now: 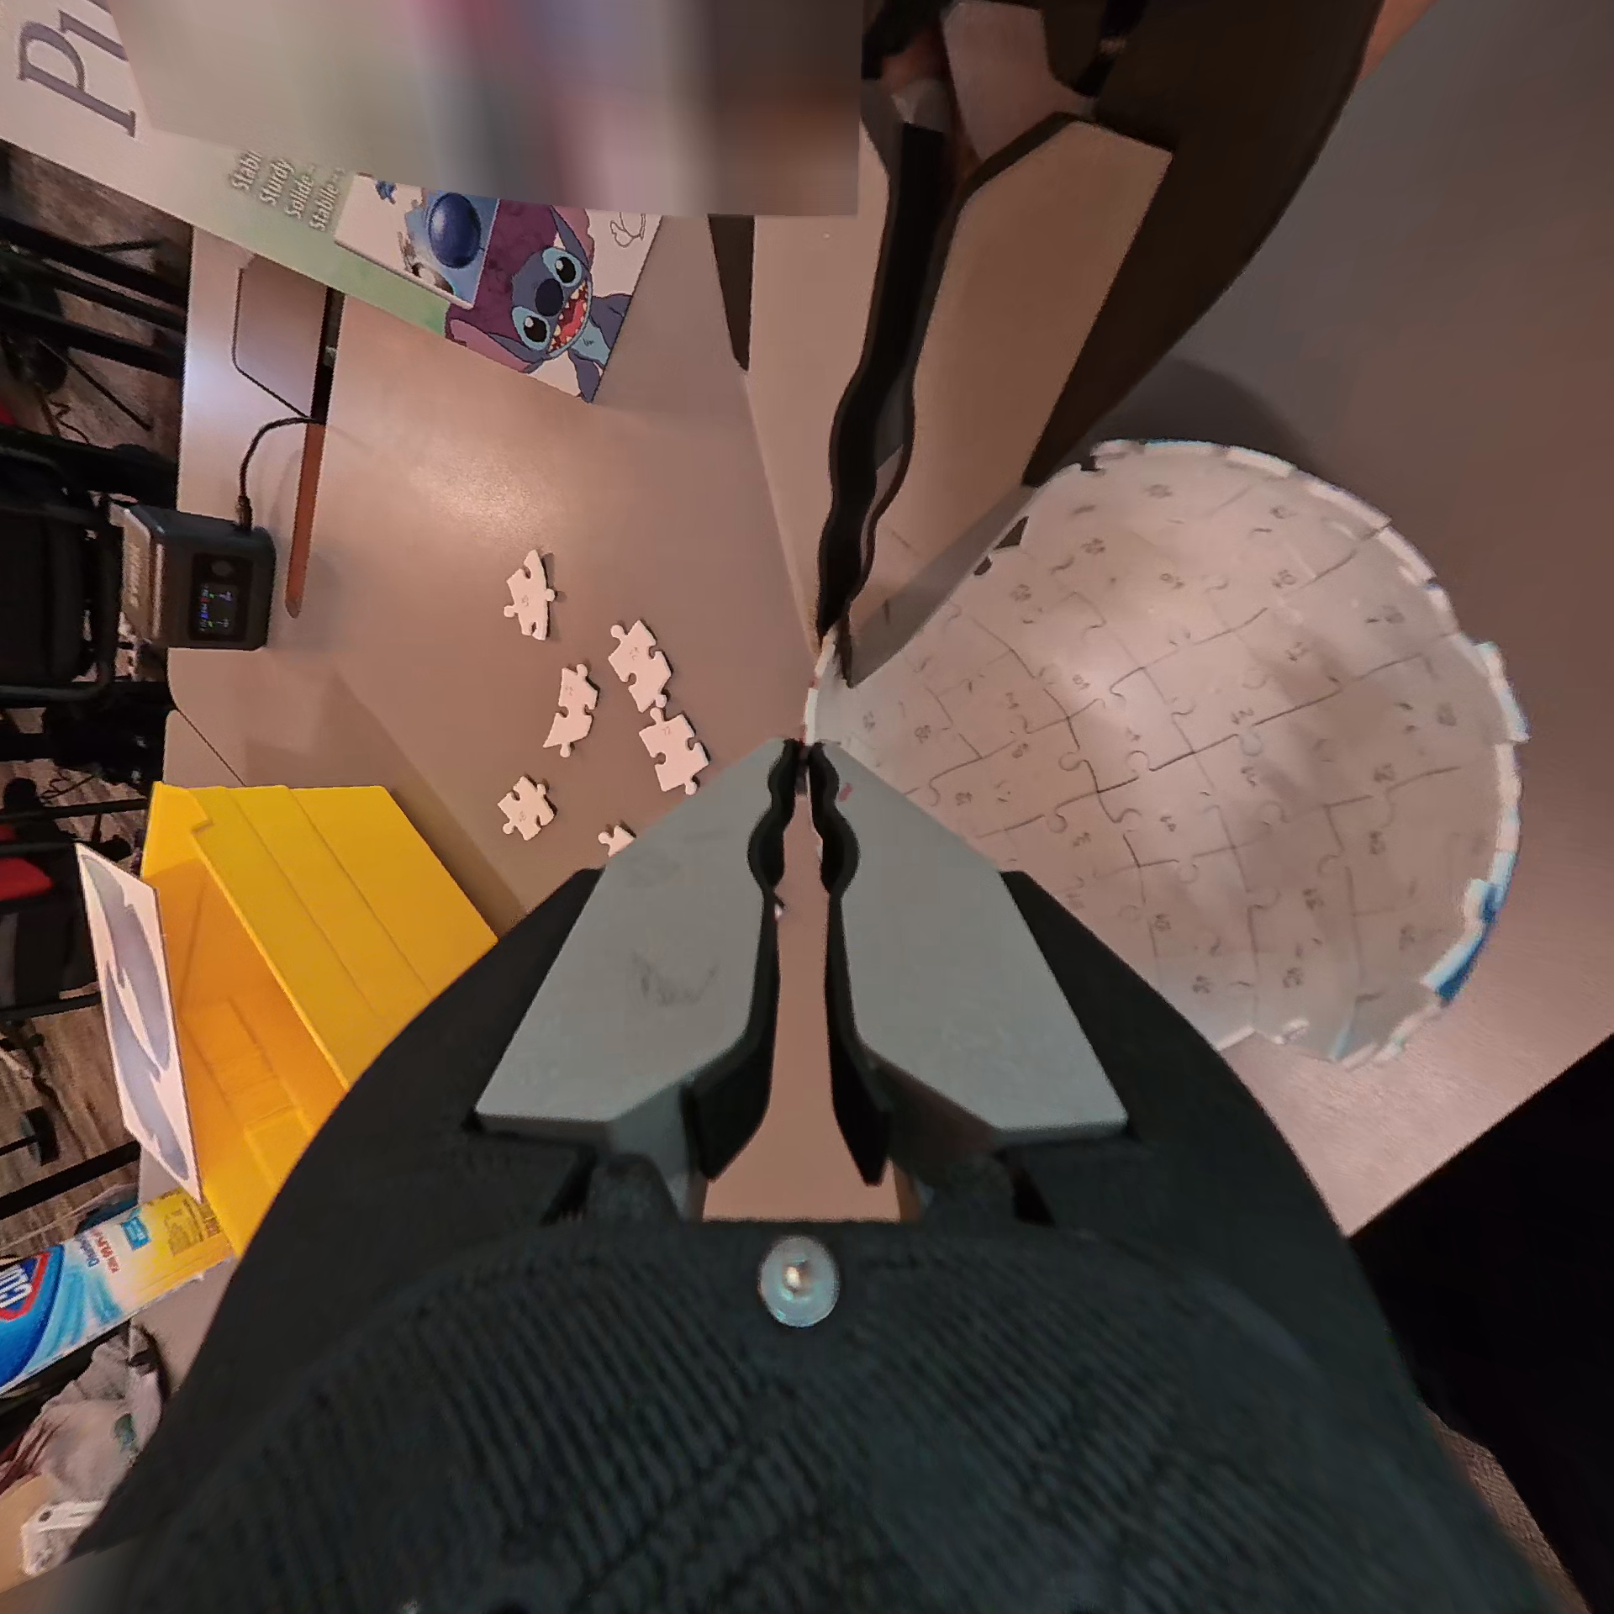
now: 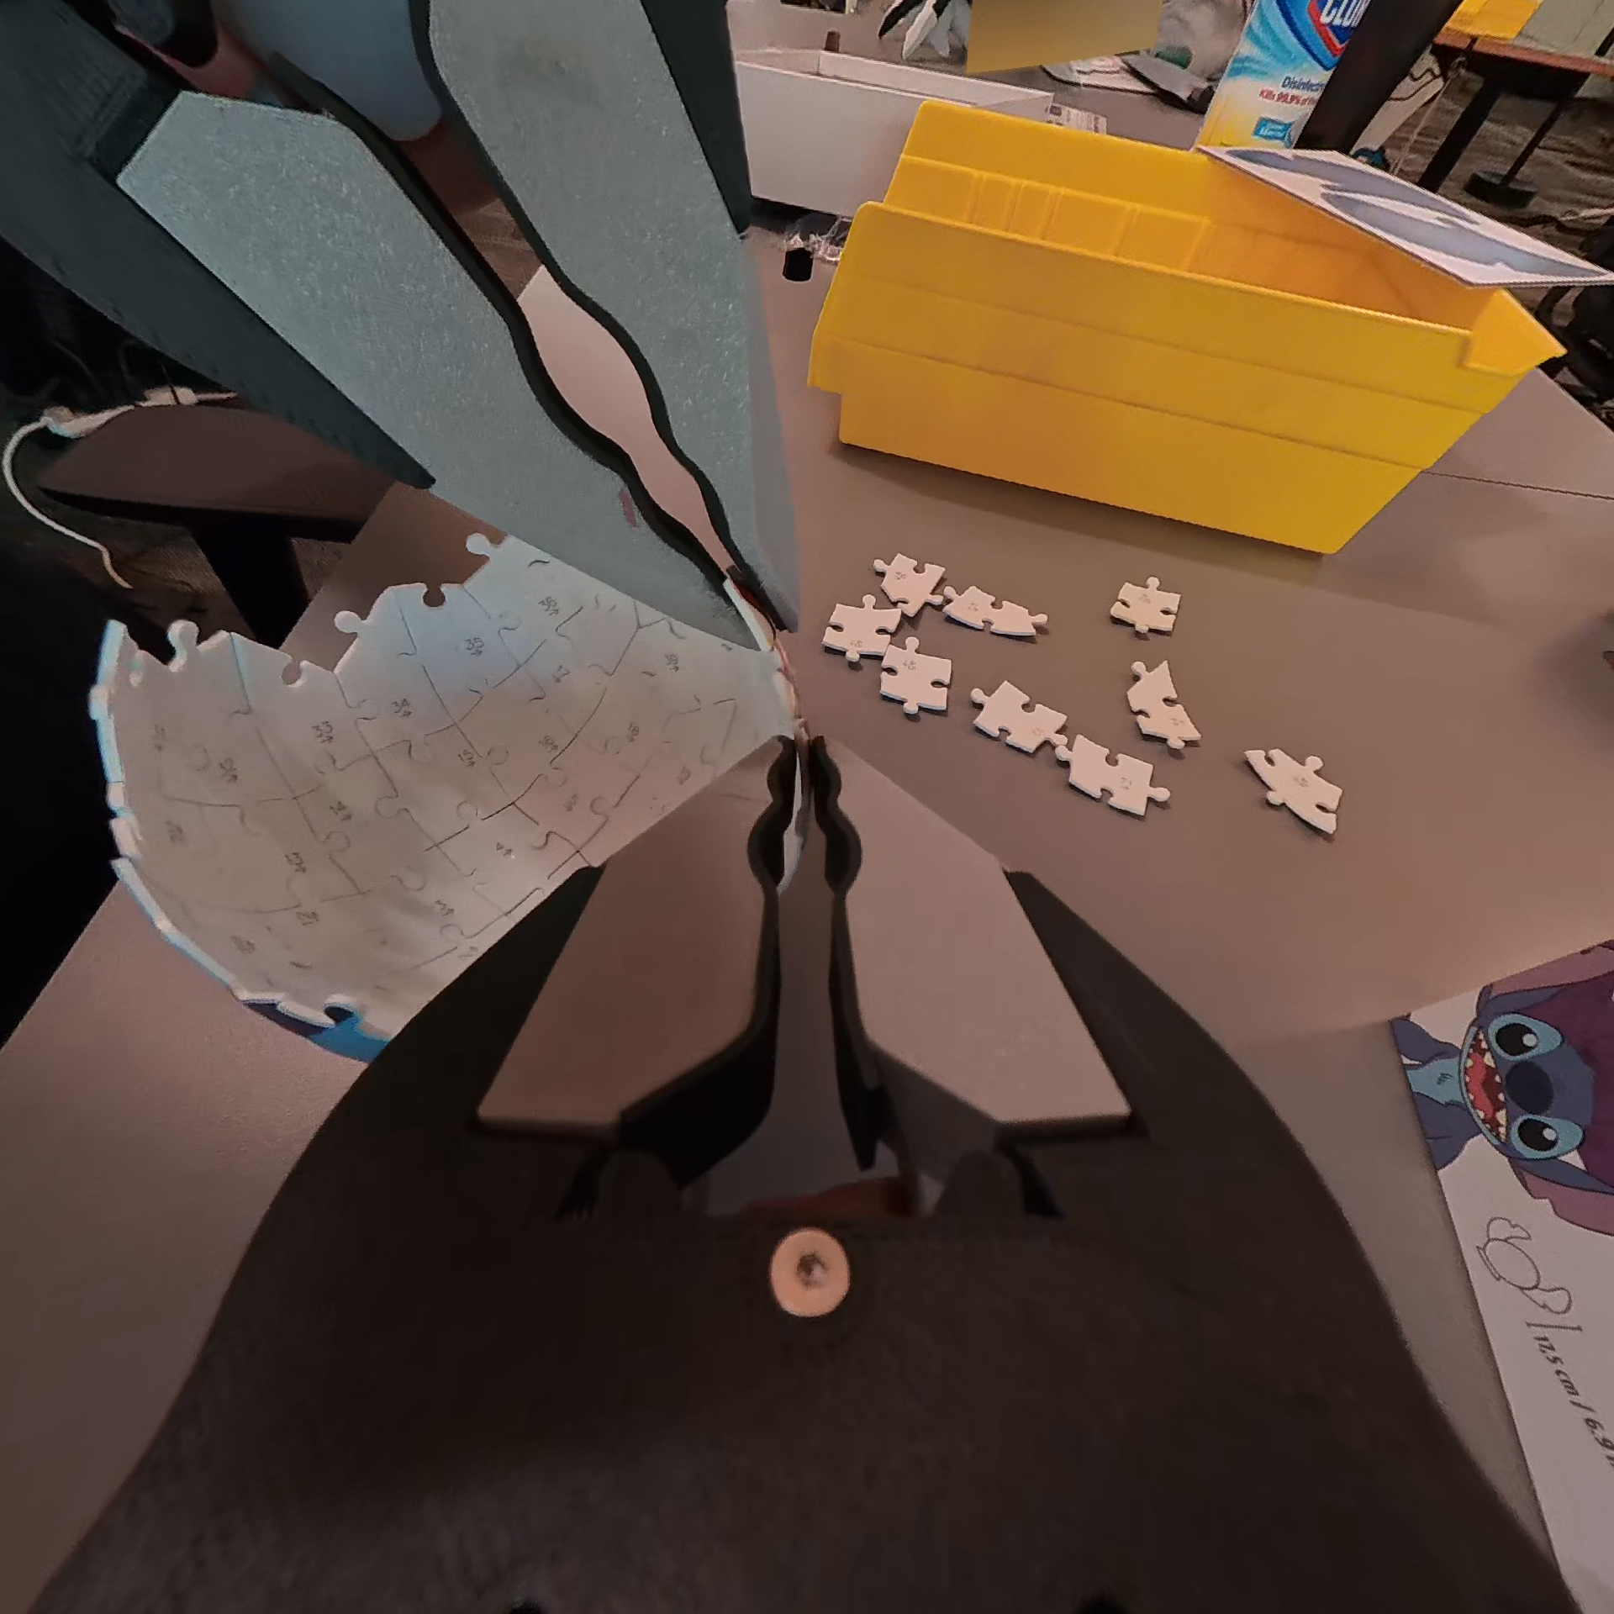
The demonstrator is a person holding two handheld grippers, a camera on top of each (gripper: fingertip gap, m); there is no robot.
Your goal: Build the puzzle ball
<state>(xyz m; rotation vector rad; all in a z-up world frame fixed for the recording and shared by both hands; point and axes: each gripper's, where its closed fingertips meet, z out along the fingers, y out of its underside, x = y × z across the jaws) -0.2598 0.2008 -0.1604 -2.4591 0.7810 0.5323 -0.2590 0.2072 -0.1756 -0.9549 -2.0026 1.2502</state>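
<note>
The partly built puzzle ball (image 1: 1205,751) is a white open half shell with its numbered inside facing me; it also shows in the right wrist view (image 2: 367,786). My left gripper (image 1: 803,755) is shut on the shell's rim. My right gripper (image 2: 805,753) is shut on the same rim just beside it. Each gripper shows in the other's view, the right (image 1: 830,629) coming from above and the left (image 2: 773,616) from the upper left. Several loose white puzzle pieces (image 2: 1031,699) lie face down on the grey table (image 2: 1135,917), also seen in the left wrist view (image 1: 629,699).
A yellow bin (image 2: 1135,393) stands behind the loose pieces, with a printed card (image 2: 1415,210) leaning on it. A cartoon picture sheet (image 2: 1528,1118) lies at the table's right. A wipes canister (image 2: 1284,79) and a small black device (image 1: 210,585) stand farther off. The table edge (image 1: 1397,1170) is near the shell. My left and right fingertips are right by each other.
</note>
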